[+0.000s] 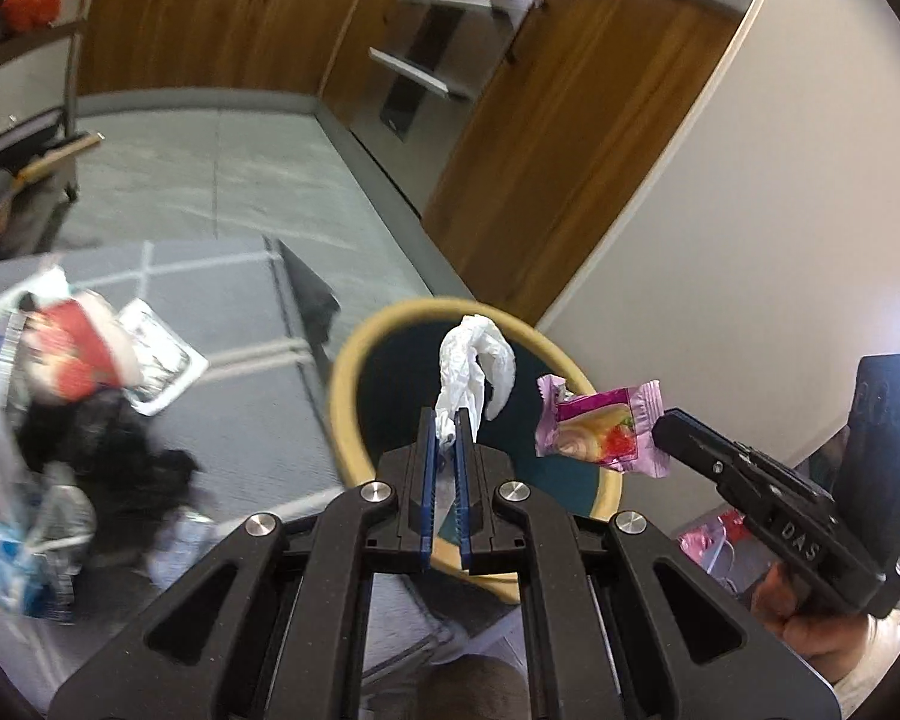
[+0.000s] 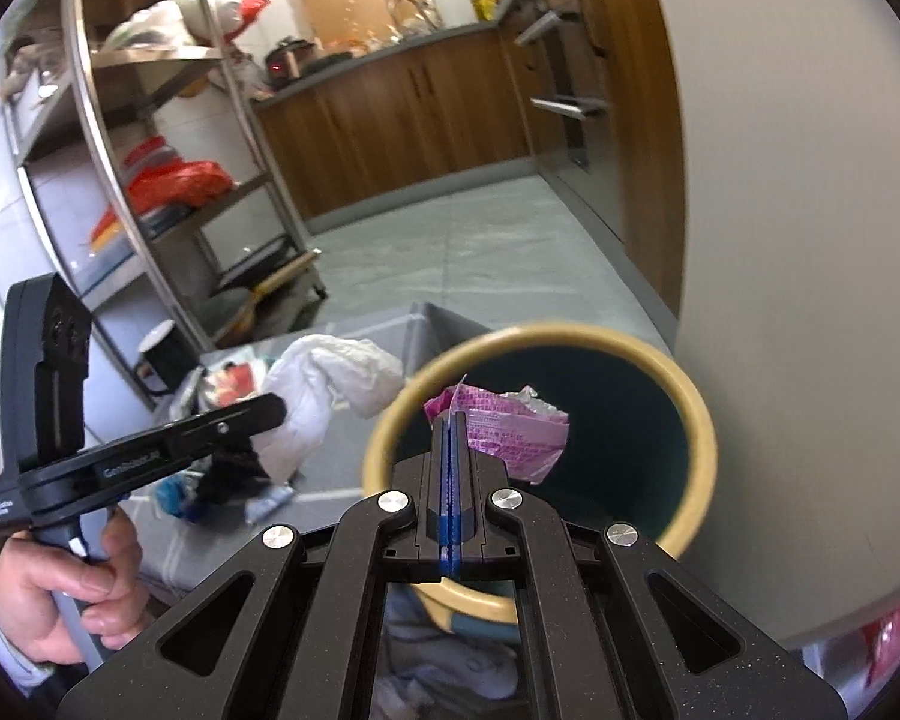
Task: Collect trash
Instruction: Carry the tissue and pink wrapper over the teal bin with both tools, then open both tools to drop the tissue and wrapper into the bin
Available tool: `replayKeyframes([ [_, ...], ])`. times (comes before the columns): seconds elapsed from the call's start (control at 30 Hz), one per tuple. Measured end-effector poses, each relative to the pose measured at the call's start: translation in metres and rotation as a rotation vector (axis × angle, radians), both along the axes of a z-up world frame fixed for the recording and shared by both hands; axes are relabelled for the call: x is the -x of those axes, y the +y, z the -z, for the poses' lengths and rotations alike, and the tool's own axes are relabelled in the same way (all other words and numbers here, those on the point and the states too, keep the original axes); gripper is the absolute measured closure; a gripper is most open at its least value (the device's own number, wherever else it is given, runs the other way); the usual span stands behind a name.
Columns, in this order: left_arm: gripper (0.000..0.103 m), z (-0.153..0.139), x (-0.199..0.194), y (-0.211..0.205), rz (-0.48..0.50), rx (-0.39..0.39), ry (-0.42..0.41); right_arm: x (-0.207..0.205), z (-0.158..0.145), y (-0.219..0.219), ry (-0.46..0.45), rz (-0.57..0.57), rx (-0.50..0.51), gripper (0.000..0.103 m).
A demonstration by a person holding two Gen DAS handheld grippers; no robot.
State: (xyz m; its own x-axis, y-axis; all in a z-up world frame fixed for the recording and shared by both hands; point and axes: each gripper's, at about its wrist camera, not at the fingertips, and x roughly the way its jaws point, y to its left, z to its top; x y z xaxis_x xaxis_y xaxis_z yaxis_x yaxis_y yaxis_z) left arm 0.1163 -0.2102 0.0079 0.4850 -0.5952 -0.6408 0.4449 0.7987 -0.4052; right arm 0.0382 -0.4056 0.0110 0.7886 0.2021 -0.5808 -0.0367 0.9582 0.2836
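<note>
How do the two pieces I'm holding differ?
The tissue in the left gripper is plain white, crumpled and limp; the wrapper in the right gripper is pink, printed and flat. Both are pinched by shut fingers above the bin.

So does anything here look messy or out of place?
Yes: a heap of trash, wrappers and crumpled bags, lies scattered on the grey table rather than in the yellow-rimmed bin. The left gripper holds a white tissue, the right gripper a pink snack wrapper, both above the bin.
</note>
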Motion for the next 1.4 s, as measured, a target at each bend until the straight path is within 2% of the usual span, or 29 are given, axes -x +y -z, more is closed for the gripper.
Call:
replayKeyframes([
  [0.23,0.098,0.029,-0.011,-0.047,0.065,-0.085,0.048,-0.005,0.019,-0.012,0.084,0.039,-0.039,0.102],
  [0.5,0.098,0.045,-0.011,-0.060,0.103,-0.119,0.076,-0.017,0.040,-0.010,0.190,0.052,-0.021,0.102],
  [0.57,0.094,0.044,-0.012,-0.058,0.097,-0.118,0.072,-0.020,0.043,-0.011,0.210,0.060,-0.020,0.101],
  [0.6,0.088,0.043,-0.012,-0.056,0.093,-0.117,0.070,-0.021,0.044,-0.012,0.217,0.064,-0.021,0.101],
  [0.63,0.078,0.042,-0.012,-0.054,0.086,-0.116,0.068,-0.021,0.045,-0.013,0.220,0.068,-0.020,0.101],
  [0.67,0.075,0.041,-0.013,-0.052,0.082,-0.115,0.066,-0.022,0.046,-0.014,0.225,0.073,-0.020,0.099],
  [0.7,0.066,0.038,-0.012,-0.049,0.078,-0.110,0.054,-0.023,0.045,-0.014,0.226,0.077,-0.022,0.096],
  [0.73,0.060,0.036,-0.011,-0.048,0.077,-0.108,0.046,-0.024,0.045,-0.014,0.225,0.082,-0.021,0.088],
  [0.77,0.059,0.033,-0.010,-0.046,0.078,-0.106,0.036,-0.024,0.044,-0.014,0.220,0.088,-0.017,0.080],
  [0.83,0.047,0.028,-0.007,-0.041,0.074,-0.105,0.013,-0.023,0.040,-0.014,0.202,0.098,-0.007,0.073],
  [0.93,0.034,0.019,-0.002,-0.032,0.056,-0.107,-0.034,-0.022,0.037,-0.013,0.183,0.100,-0.005,0.066],
  [1.03,0.026,0.008,0.000,-0.022,0.039,-0.115,-0.078,-0.022,0.034,-0.012,0.171,0.109,-0.001,0.048],
  [1.17,0.019,-0.005,0.008,-0.003,0.023,-0.131,-0.134,-0.021,0.027,-0.010,0.141,0.127,0.008,0.026],
  [1.23,0.015,-0.012,0.012,0.011,0.005,-0.143,-0.164,-0.020,0.023,-0.007,0.122,0.133,0.015,0.023],
  [1.4,0.013,-0.028,0.020,0.057,-0.065,-0.159,-0.206,-0.021,0.016,0.002,0.094,0.118,0.017,0.018],
])
